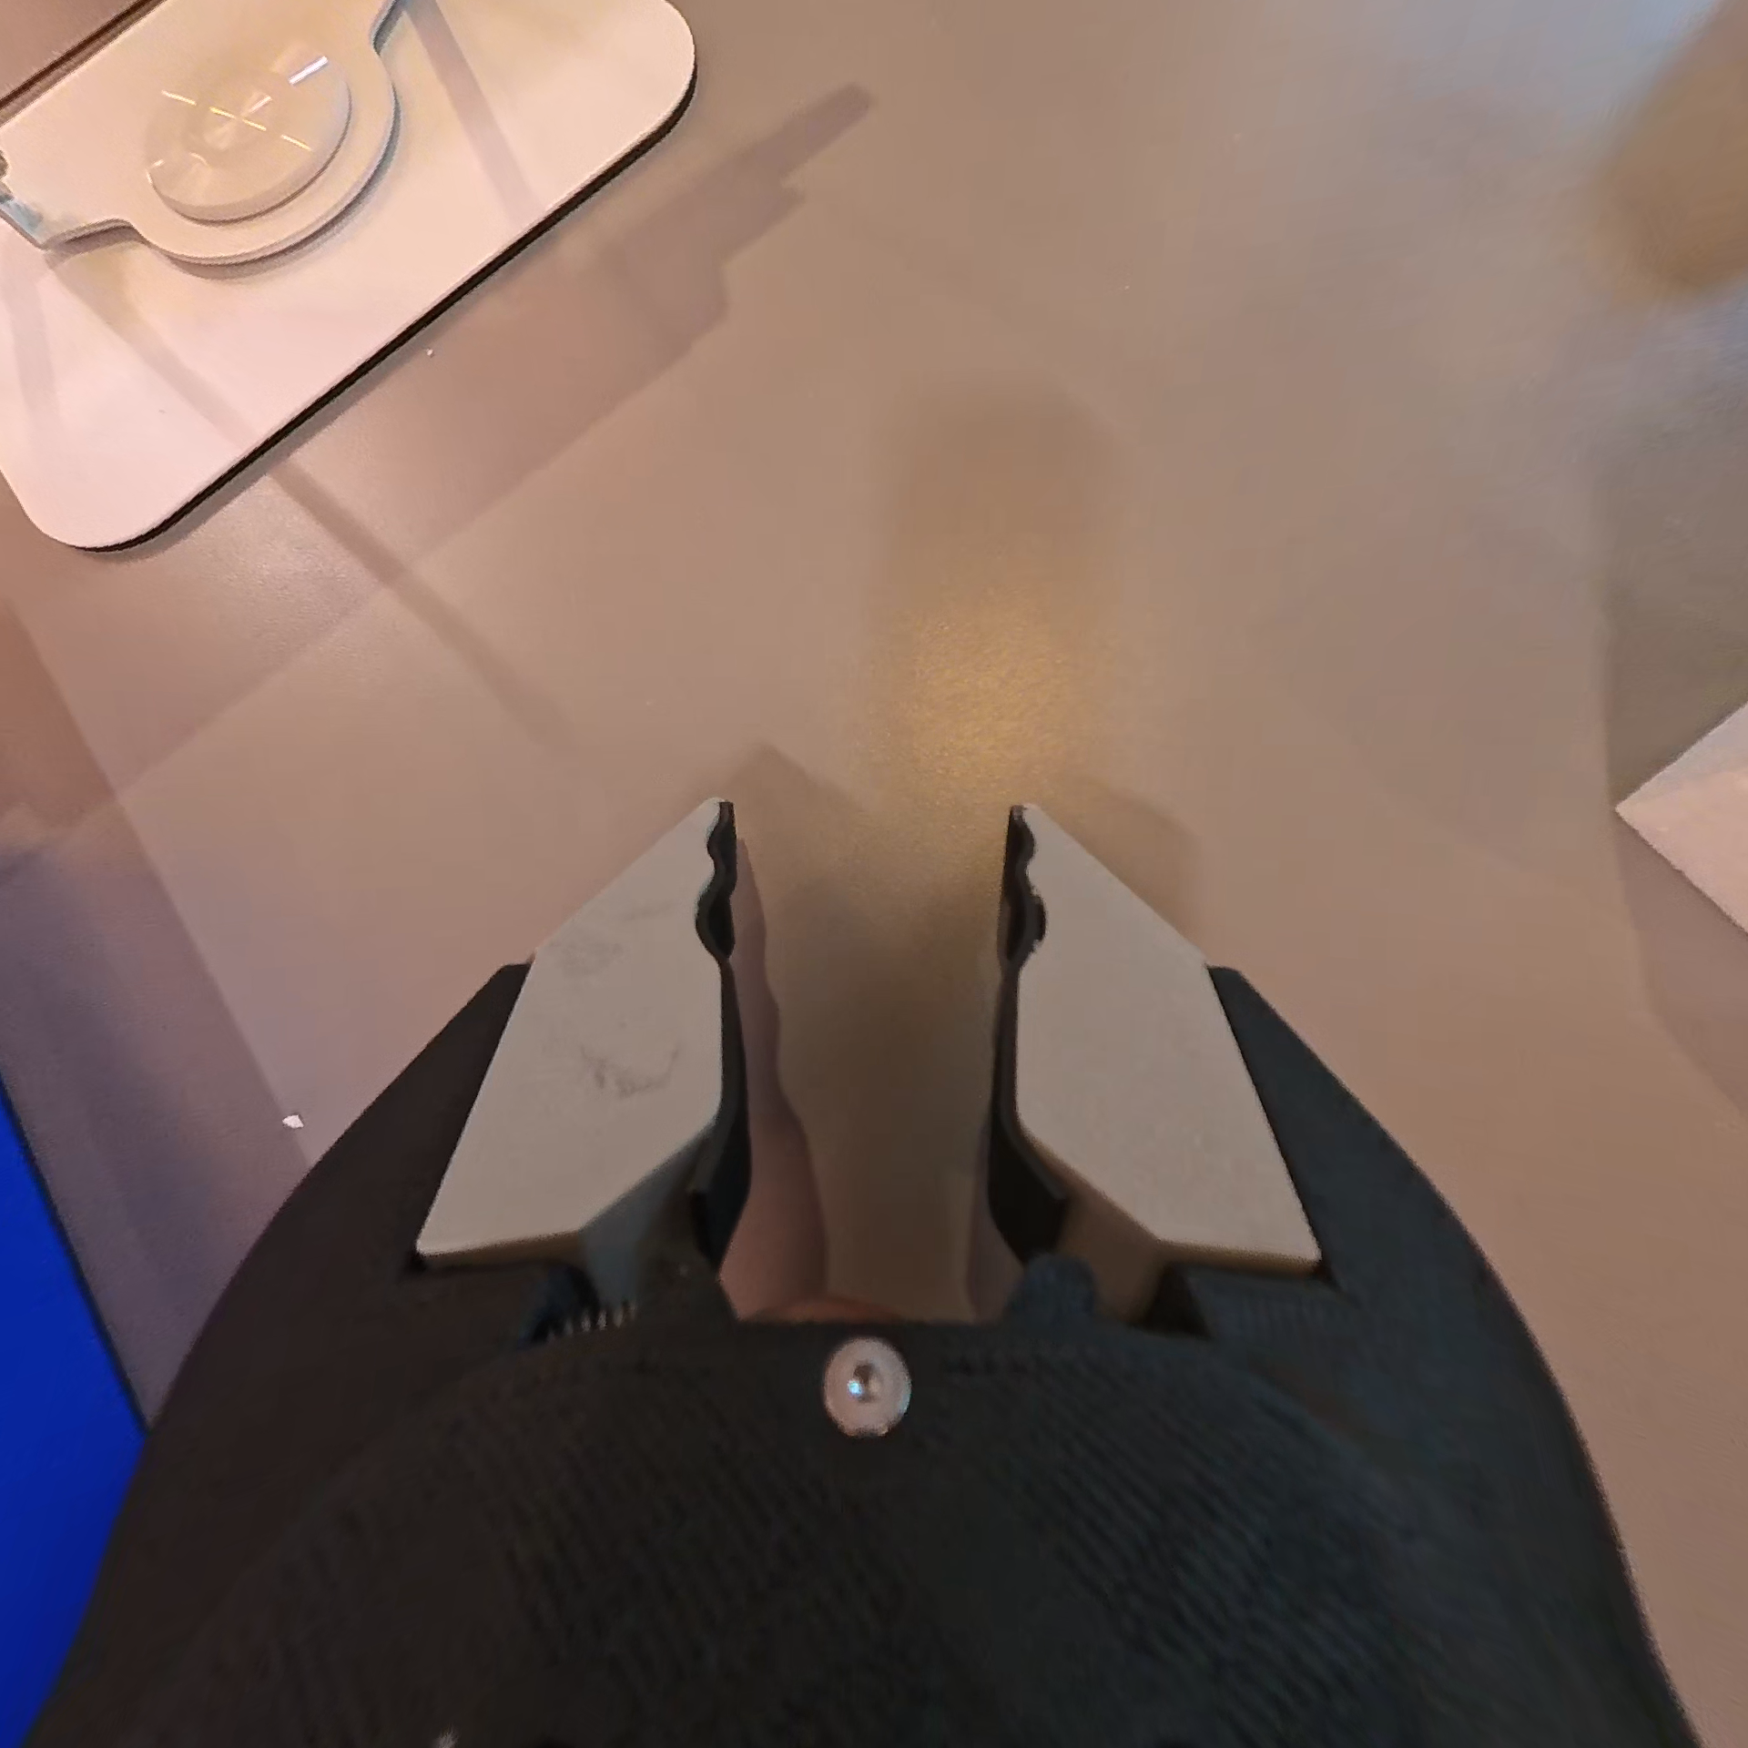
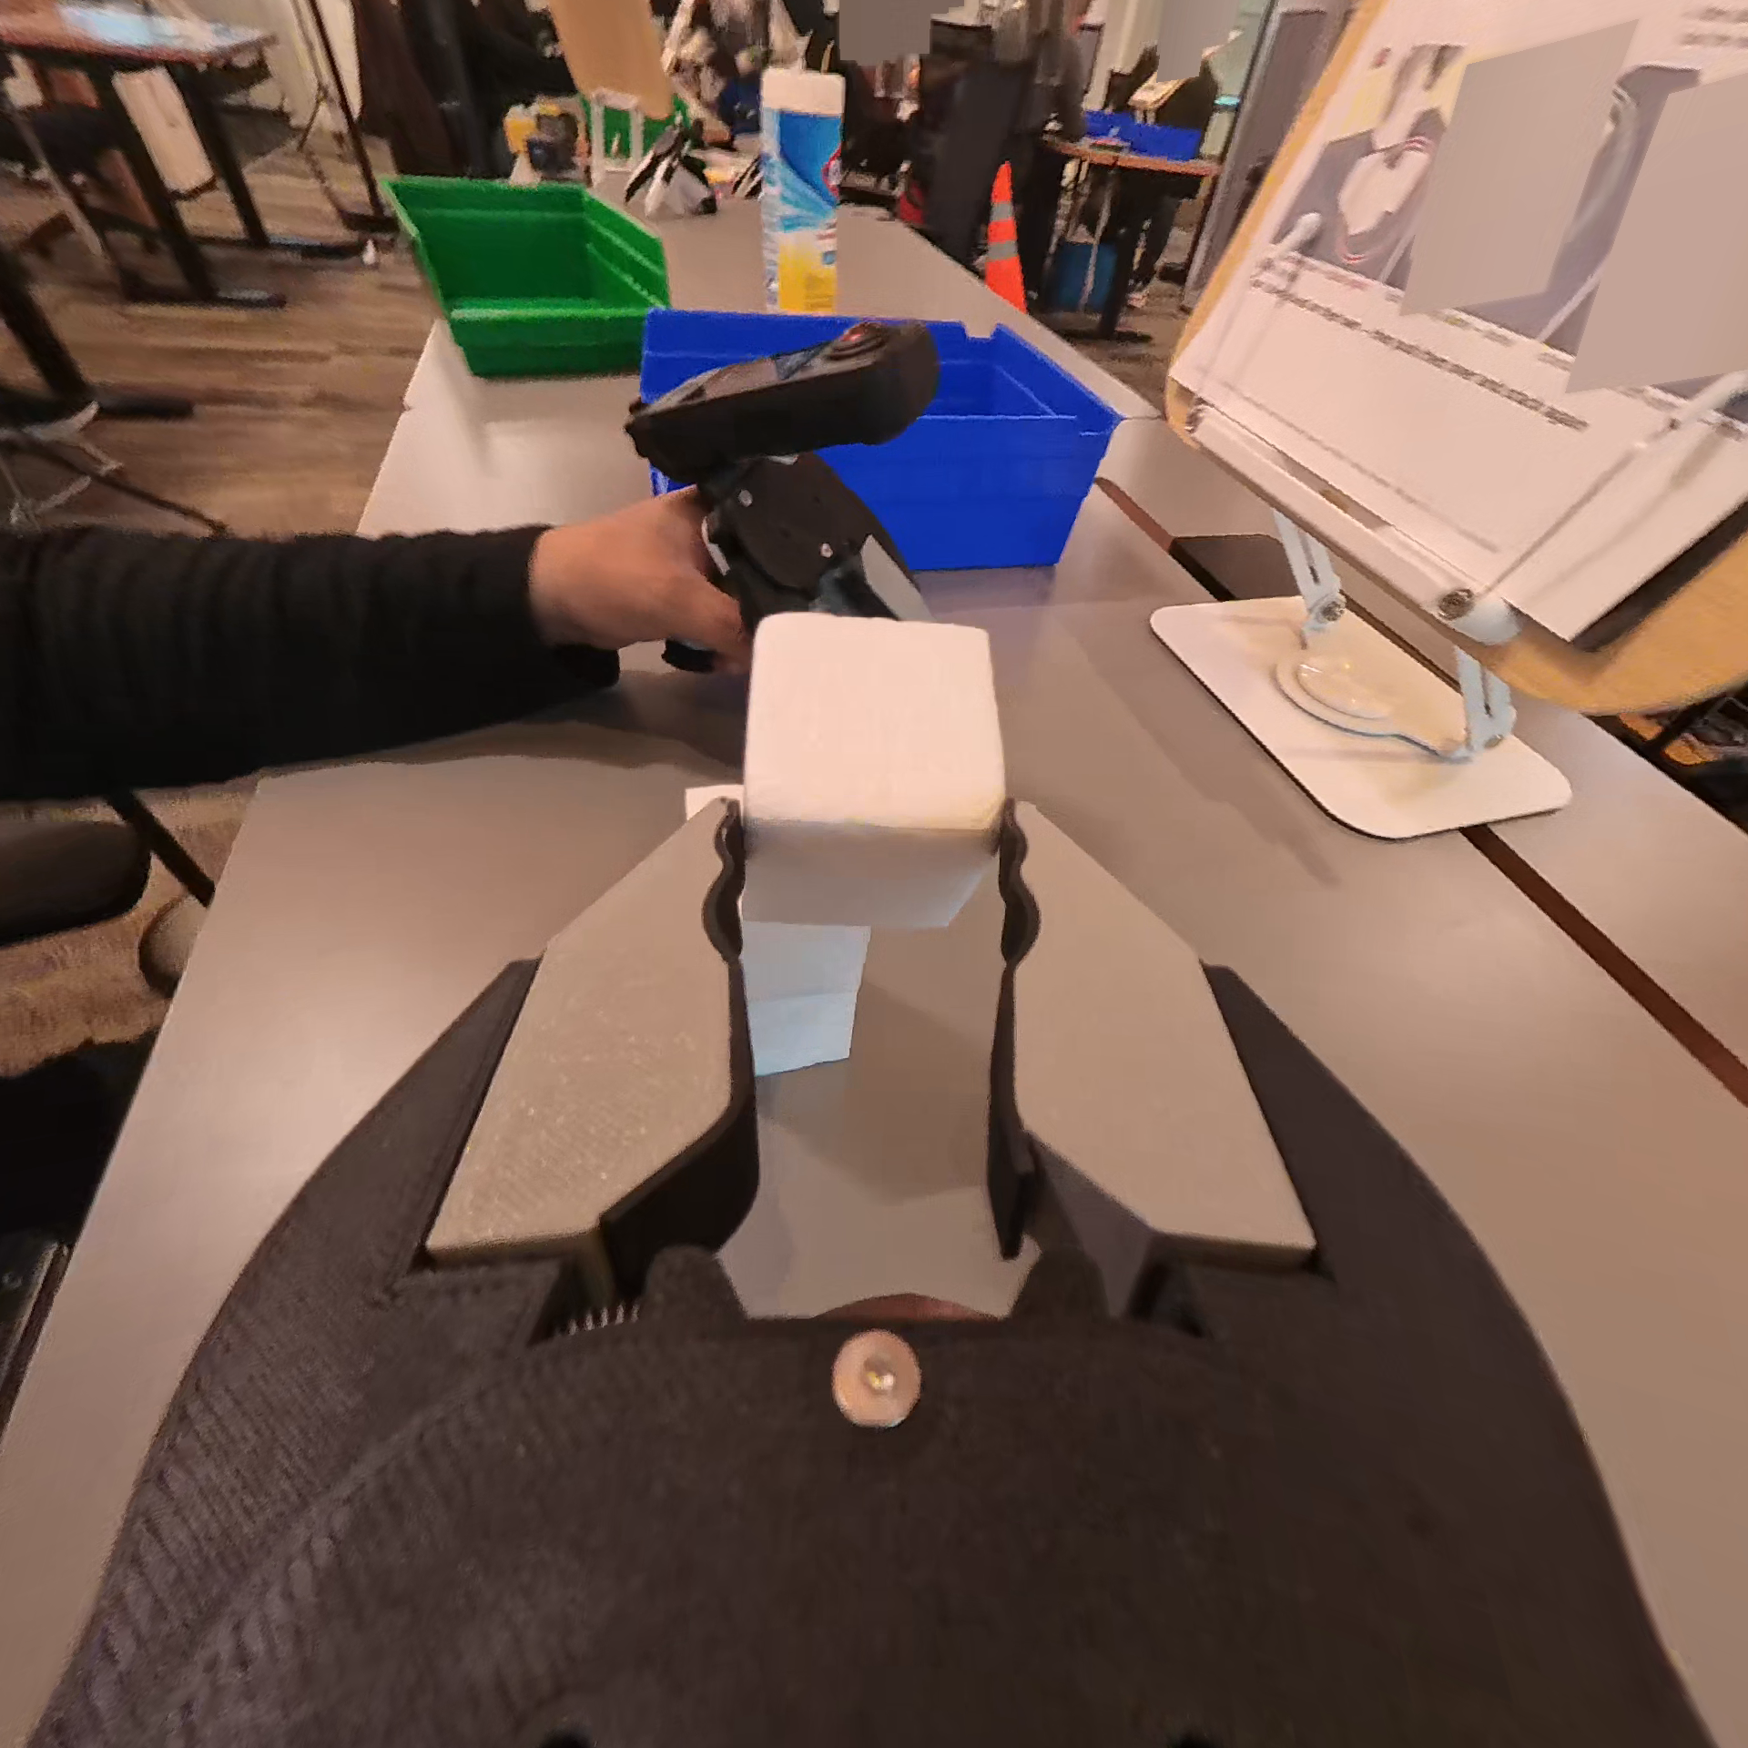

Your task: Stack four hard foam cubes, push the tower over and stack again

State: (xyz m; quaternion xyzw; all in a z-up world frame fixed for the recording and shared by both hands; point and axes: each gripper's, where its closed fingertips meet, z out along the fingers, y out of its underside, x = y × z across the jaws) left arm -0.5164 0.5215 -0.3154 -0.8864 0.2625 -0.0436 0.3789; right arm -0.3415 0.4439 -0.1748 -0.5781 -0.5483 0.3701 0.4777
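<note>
Left wrist view: left gripper (image 1: 870, 813) pointed down at bare grey table (image 1: 1182, 426), fingers spread, nothing between them. White stand base (image 1: 312, 274) with a round pivot sat upper left of frame; blue edge of a bin (image 1: 47, 1324) at lower left; white corner of a foam cube (image 1: 1693, 813) at right edge, well apart from the fingers. No writing readable here. Right wrist view: right gripper (image 2: 870, 832) clamped a white foam cube (image 2: 870, 747) between its fingertips, held above a second white cube (image 2: 804, 993) standing on the table; contact between the two couldn't be told. Centre frame behind it, a hand (image 2: 634, 586) in a black sleeve held the left gripper (image 2: 851, 577), tips hidden behind the held cube. Blue bin (image 2: 955, 473) behind that looked empty in the part showing; green bin (image 2: 530, 265) upper left, likewise. Wipes canister (image 2: 802, 189) with a blue-yellow label stood between and beyond the bins, text too blurred to read. Orange cone (image 2: 1005, 236) farther back. Upper right: a printed sheet on a tilted document stand (image 2: 1419, 378), base on the table.
</note>
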